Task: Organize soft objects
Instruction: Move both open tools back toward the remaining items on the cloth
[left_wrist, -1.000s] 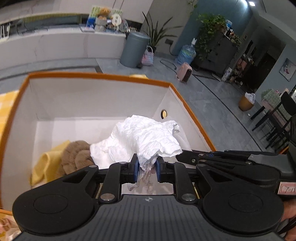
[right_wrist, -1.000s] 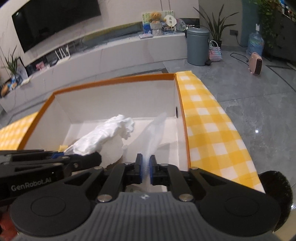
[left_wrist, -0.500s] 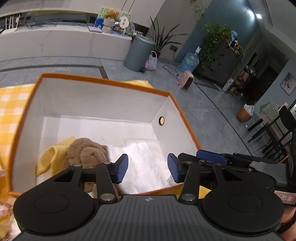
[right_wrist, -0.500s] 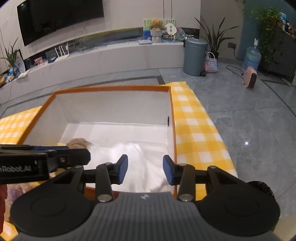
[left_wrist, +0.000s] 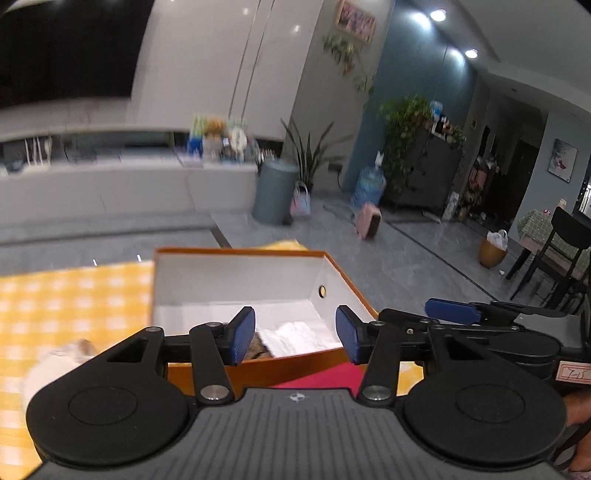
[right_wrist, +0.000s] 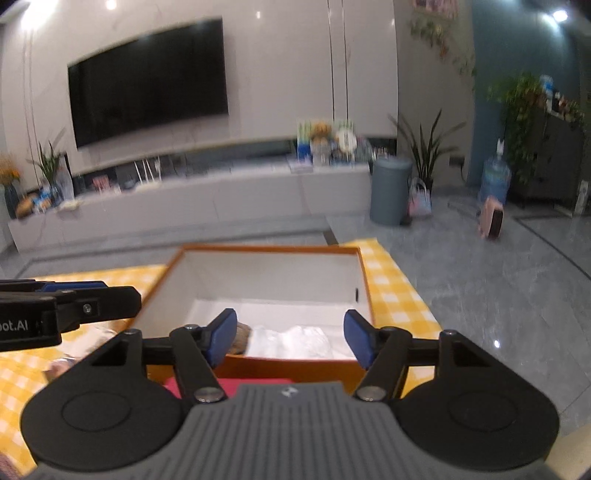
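Observation:
An orange box (left_wrist: 240, 253) with a white inside stands on the yellow checked tablecloth (left_wrist: 74, 302). In it lie a crumpled white cloth (left_wrist: 299, 338) and a brown plush (left_wrist: 258, 349), partly hidden by my fingers. My left gripper (left_wrist: 294, 334) hovers open above the box's near edge and holds nothing. The right gripper (right_wrist: 289, 336) hangs beside it over the same box (right_wrist: 269, 249); its jaws are opening with nothing between them. The white cloth (right_wrist: 291, 341) lies below it. A red flat thing (left_wrist: 325, 374) lies in front of the box.
A blurred fluffy pale thing (left_wrist: 62, 360) lies on the cloth at the left. The table's right edge (right_wrist: 417, 295) drops to grey floor. Far behind stand a grey bin (right_wrist: 389, 192), a long low cabinet (right_wrist: 184, 206) and a pink heater (left_wrist: 367, 221).
Both grippers let go of the white cloth, which dropped into the box. Both opened, rose and drew back, so the box looks smaller and lower.

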